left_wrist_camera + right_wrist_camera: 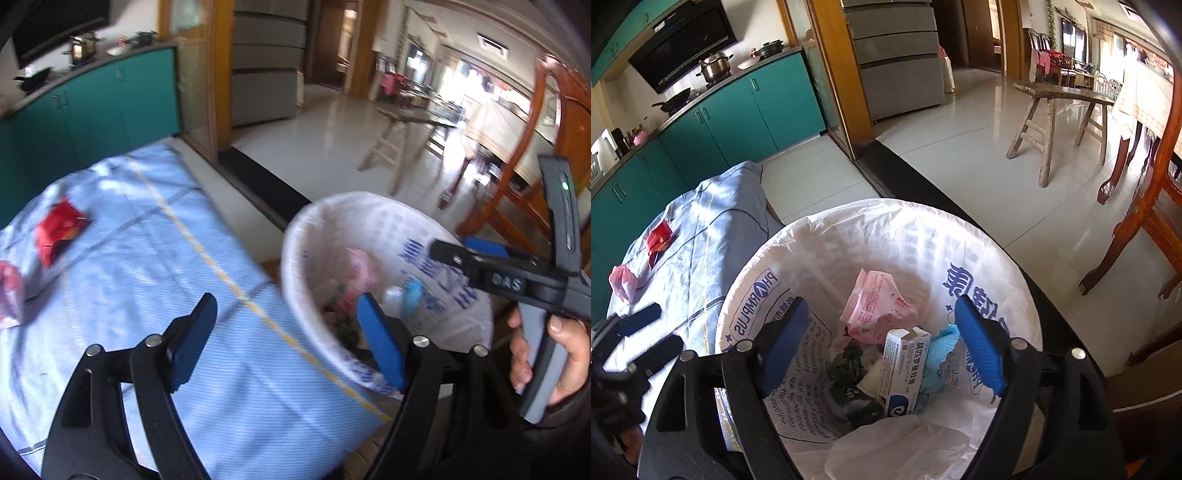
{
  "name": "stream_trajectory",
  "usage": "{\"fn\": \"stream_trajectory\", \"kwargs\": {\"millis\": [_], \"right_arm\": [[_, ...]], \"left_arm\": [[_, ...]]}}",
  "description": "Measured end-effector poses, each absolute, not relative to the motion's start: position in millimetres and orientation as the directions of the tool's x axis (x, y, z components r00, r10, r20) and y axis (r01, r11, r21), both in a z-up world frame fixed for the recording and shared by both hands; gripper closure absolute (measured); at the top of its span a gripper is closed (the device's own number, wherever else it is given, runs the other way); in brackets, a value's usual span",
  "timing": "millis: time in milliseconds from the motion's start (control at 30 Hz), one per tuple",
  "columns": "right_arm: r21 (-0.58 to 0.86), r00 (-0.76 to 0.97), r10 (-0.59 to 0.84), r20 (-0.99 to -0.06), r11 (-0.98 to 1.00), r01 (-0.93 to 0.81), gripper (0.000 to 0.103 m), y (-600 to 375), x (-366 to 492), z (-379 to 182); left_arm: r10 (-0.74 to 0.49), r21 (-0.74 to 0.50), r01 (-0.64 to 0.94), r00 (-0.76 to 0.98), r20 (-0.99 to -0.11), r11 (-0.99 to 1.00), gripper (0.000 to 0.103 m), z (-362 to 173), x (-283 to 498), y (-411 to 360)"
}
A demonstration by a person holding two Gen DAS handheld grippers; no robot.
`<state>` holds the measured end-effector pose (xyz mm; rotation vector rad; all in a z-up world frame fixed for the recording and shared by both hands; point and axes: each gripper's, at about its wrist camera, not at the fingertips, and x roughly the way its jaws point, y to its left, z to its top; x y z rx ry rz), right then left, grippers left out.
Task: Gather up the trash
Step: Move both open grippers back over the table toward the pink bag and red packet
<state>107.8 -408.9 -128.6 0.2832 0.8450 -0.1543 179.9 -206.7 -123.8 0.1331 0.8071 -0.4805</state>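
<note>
The right gripper (879, 343) hangs spread and empty over the trash bin (798, 236). The left gripper (286, 343), also spread, hovers above the desk (147, 236); a red wrapper (59, 227) lies far left.

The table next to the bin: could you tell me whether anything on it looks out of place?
Yes. Two pieces of trash lie on the blue tablecloth, outside the lined bin: a red wrapper and a crumpled pink packet nearer the edge. Both claws, left claw and right claw, are open and empty.
</note>
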Motion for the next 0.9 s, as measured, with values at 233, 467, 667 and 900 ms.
{"fn": "stream_trajectory", "kwargs": {"millis": [233, 467, 667, 900], "right_arm": [[0.169, 0.643, -0.018, -0.765, 0.959, 0.228, 0.021, -397, 117, -130], [0.178, 0.638, 0.028, -0.769, 0.969, 0.171, 0.02, -370, 135, -130], [0.198, 0.655, 0.124, -0.746, 0.979, 0.041, 0.017, -322, 164, -119], [0.225, 0.648, 0.255, -0.717, 0.965, -0.131, 0.017, -251, 222, -107]], "left_arm": [[-0.103, 0.095, 0.218, 0.746, -0.658, 0.971, 0.016, -111, 187, -150], [0.015, -0.021, -0.039, 0.744, -0.668, 0.999, 0.013, -107, 215, -44], [0.038, -0.112, -0.159, 0.719, -0.694, 0.981, 0.012, -112, 240, 32], [0.03, -0.067, -0.111, 0.697, -0.717, 0.992, 0.012, -126, 274, 51]]}}
